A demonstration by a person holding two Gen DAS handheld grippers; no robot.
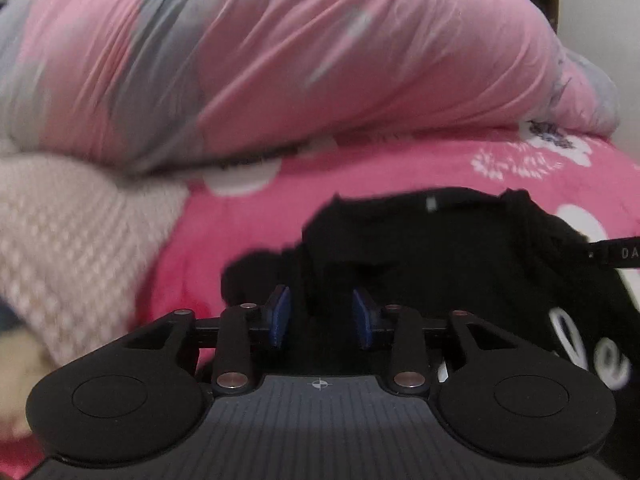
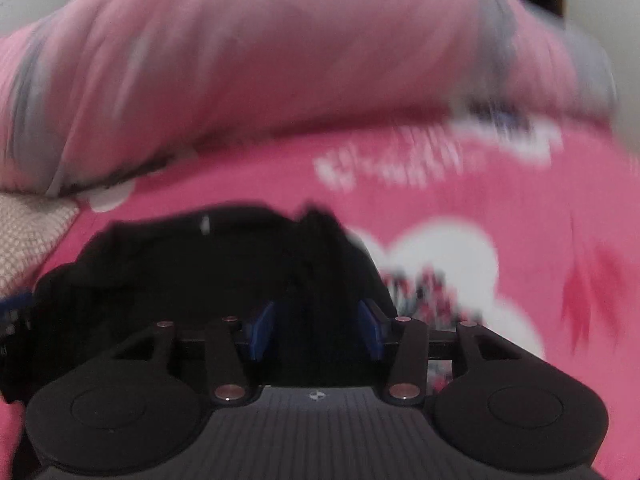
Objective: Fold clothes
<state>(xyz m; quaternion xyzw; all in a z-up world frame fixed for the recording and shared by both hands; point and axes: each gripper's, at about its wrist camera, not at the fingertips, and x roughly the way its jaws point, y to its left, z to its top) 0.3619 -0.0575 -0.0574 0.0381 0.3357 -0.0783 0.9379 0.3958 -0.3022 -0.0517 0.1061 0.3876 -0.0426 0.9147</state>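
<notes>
Your left gripper (image 1: 321,316) has its blue-padded jaws parted, nothing between them, poised just over the crumpled black garment (image 1: 432,252). Your right gripper (image 2: 316,330) is likewise spread and empty above the same dark cloth (image 2: 224,264), though that view is blurred, so contact is hard to judge. The garment lies on a bright pink flowered bedsheet (image 1: 400,168). Behind it sits a bunched pale pink and grey quilt (image 1: 320,52), with a cream knitted blanket (image 1: 72,240) at the left.

Right claw (image 2: 316,330) gapes over black garment (image 2: 224,264) on pink bedsheet (image 2: 520,200).
</notes>
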